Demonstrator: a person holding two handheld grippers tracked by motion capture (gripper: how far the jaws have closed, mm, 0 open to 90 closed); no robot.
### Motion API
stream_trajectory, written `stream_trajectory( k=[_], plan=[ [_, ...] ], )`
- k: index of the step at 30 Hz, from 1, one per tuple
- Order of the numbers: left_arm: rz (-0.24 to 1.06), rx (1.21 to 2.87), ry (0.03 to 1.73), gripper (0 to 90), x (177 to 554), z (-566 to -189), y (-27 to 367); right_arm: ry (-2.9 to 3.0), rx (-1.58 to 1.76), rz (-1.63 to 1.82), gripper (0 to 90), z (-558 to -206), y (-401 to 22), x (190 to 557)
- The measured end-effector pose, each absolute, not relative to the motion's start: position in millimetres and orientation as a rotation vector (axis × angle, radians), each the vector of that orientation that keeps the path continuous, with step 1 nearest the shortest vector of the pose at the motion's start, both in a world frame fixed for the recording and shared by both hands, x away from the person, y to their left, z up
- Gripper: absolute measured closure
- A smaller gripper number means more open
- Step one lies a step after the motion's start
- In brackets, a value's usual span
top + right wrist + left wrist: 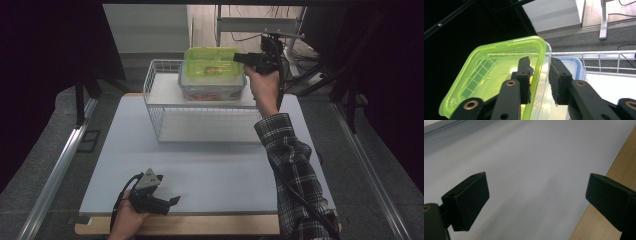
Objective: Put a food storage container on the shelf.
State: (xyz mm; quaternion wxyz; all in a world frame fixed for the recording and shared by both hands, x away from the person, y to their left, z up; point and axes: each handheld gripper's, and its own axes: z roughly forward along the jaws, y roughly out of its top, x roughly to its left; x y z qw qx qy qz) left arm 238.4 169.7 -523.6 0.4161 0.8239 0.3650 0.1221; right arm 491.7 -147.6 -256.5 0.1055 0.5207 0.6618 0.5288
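Observation:
A clear tub with a lime-green lid (210,62) sits stacked on a clear tub with a blue lid (212,87) on the top tier of a white wire rack (155,95). My right gripper (240,57) reaches in from the right at the green lid's corner. In the right gripper view the green-lidded tub (494,75) has its rim between the jaws of the right gripper (539,62), with a small gap on each side; the blue lid (574,62) lies just beneath. My left gripper (172,201) rests open near the table's front edge, and in its own view the left gripper (536,187) holds nothing.
The rack stands at the back of a white board (200,170) on a wooden table; the wood edge (589,230) runs beside my left gripper. Metal rails (55,175) flank the table. The rack's lower shelf (210,127) is bare.

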Motion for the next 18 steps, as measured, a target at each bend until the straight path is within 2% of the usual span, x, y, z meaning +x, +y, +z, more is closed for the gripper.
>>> stream_trajectory(
  k=[2,3,9,13,14,18],
  plan=[
    [0.306,2.068,0.917,4.8,238.5,-523.7,169.7,1.946,1.539,1.560,68.6,-257.4,-147.2,492.9],
    [0.306,2.069,0.916,4.8,238.4,-523.8,169.4,1.942,1.529,1.500,62.0,-258.2,-146.0,494.1],
    [0.306,2.072,0.915,4.8,238.3,-523.9,169.1,1.946,1.486,1.453,62.9,-255.5,-142.6,493.3],
    [0.306,2.069,0.916,4.8,238.2,-523.6,169.7,1.933,1.455,1.483,53.3,-251.3,-145.3,490.4],
    [0.308,2.066,0.918,4.8,238.2,-523.8,169.6,1.943,1.426,1.505,46.7,-247.9,-149.3,487.8],
    [0.305,2.064,0.920,4.8,238.2,-523.8,168.9,1.999,1.398,1.503,40.4,-244.8,-151.7,482.9]
  ],
)
